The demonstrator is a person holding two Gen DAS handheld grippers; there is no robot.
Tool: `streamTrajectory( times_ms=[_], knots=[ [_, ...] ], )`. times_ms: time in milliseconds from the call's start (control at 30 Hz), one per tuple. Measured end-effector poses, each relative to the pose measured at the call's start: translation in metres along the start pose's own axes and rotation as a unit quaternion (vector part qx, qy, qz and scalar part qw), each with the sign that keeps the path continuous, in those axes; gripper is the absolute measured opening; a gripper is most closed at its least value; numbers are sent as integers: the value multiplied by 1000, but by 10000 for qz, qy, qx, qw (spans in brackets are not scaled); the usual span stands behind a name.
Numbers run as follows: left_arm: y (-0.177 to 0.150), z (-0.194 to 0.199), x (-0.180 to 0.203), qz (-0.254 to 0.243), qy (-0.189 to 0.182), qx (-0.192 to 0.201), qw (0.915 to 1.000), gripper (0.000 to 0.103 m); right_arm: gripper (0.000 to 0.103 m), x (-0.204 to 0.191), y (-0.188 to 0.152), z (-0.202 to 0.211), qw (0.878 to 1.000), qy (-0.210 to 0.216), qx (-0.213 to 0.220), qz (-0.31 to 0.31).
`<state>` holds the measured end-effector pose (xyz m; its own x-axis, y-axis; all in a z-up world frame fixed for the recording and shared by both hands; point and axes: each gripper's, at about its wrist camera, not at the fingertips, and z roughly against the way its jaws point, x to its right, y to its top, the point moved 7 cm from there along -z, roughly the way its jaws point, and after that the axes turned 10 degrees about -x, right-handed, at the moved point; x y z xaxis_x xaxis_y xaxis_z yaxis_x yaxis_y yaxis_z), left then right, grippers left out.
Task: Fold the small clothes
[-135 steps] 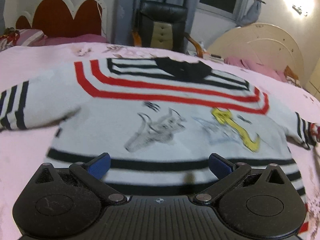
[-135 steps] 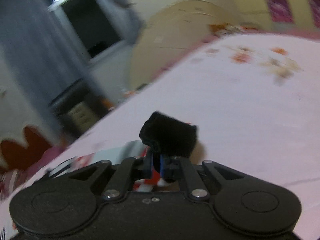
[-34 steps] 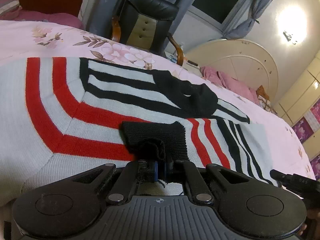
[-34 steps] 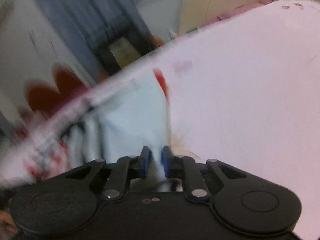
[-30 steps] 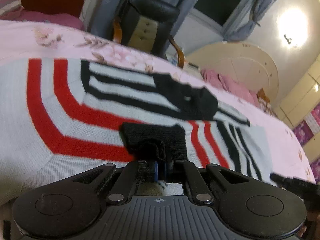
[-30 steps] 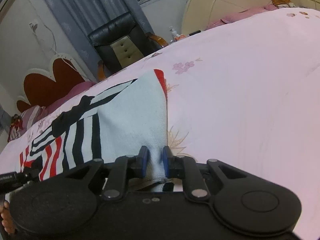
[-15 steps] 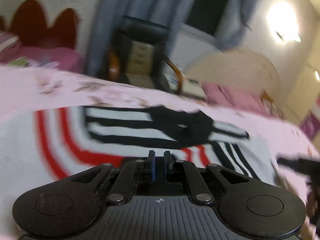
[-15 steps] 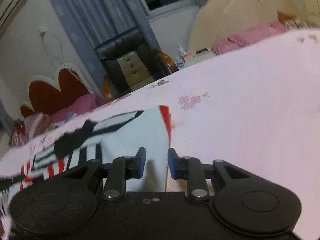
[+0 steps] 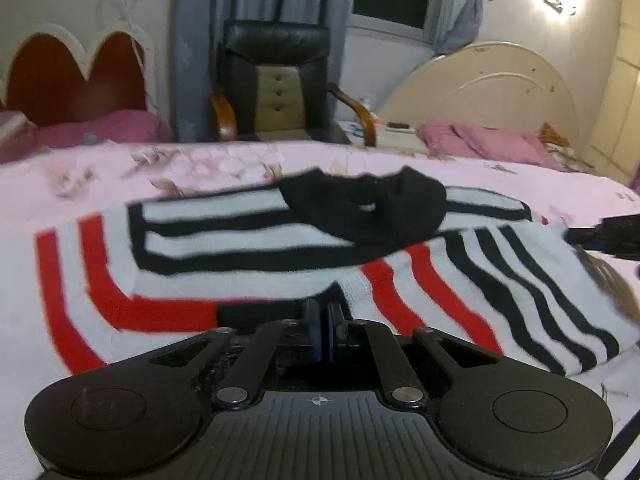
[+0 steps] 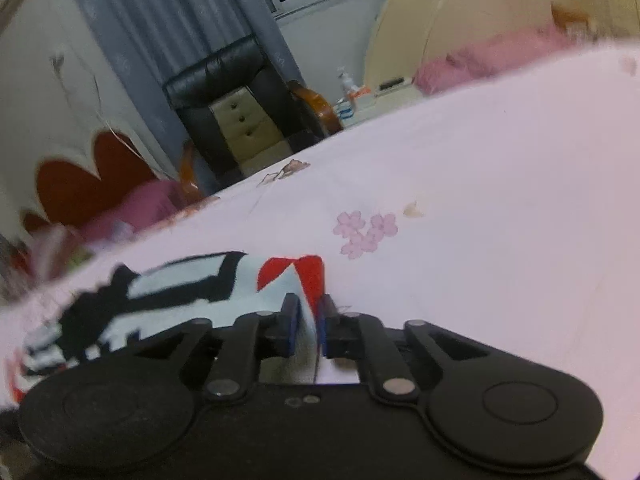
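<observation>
A: Sweater [image 9: 256,264] lies spread on the pink flowered bed [image 9: 120,176], its black collar on the far side toward the black armchair [image 9: 276,80]. A striped sleeve is folded across the body, on the side away from the red heart-shaped headboard [image 9: 76,76].

B: And the left gripper [image 9: 325,336]?

A: Low over the near part of the sweater. Its blue fingers [image 9: 317,334] are pressed nearly together, only a sliver between them. A dark strip of knit sits right at their tips, but I cannot tell whether any cloth is caught there.

B: The right gripper [image 10: 307,330]?

A: It sits at the sweater's edge farthest from the headboard, where white knit with a red stripe [image 10: 312,276] meets bare sheet. Its fingers [image 10: 290,330] stand a little apart, a narrow gap open between them. The white fabric shows in that gap, yet the pads do not press it.

B: Can either gripper be seen from the other camera?

A: In the left wrist view, a dark blurred part of the right tool pokes in beside the folded sleeve, on the side away from the headboard.
</observation>
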<state>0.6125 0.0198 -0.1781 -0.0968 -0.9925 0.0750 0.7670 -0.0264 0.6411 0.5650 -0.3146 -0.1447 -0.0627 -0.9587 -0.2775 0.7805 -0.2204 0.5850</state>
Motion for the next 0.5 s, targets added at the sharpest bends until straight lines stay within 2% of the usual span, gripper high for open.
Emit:
streamTrajectory(
  times_ms=[33,67,167,200,233,267,300,333,367,433,500],
  knots=[
    [4,8,5,-57,135,186,9997,6,19,-6,-1,9,9997,-122,102,169],
    [8,13,12,-86,103,339,9993,6,19,-13,-3,19,9992,-104,203,332],
    [12,10,46,-231,-326,321,9987,8,18,-34,-18,40,9966,109,250,782],
    [11,5,57,-335,-357,254,9985,26,18,-42,-26,42,9950,108,223,970],
    [7,-2,67,-436,-374,125,9983,67,18,-48,-34,42,9931,84,147,1161],
    [2,-10,73,-498,-328,22,9982,83,18,-54,-38,40,9915,43,59,1302],
    [-5,-18,77,-608,-243,-60,9978,95,18,-57,-45,37,9897,-59,-17,1432],
    [-12,-21,81,-824,-124,53,9965,97,19,-57,-54,33,9878,-213,-121,1538],
    [-12,-20,80,-805,-111,83,9967,97,20,-56,-61,28,9850,-370,-222,1673],
    [-9,-10,74,-638,-107,11,9979,97,23,-61,-66,31,9794,-569,-92,1934],
    [-10,8,58,-396,-119,160,9990,97,25,-64,-64,46,9829,-584,-58,1747]
  ],
)
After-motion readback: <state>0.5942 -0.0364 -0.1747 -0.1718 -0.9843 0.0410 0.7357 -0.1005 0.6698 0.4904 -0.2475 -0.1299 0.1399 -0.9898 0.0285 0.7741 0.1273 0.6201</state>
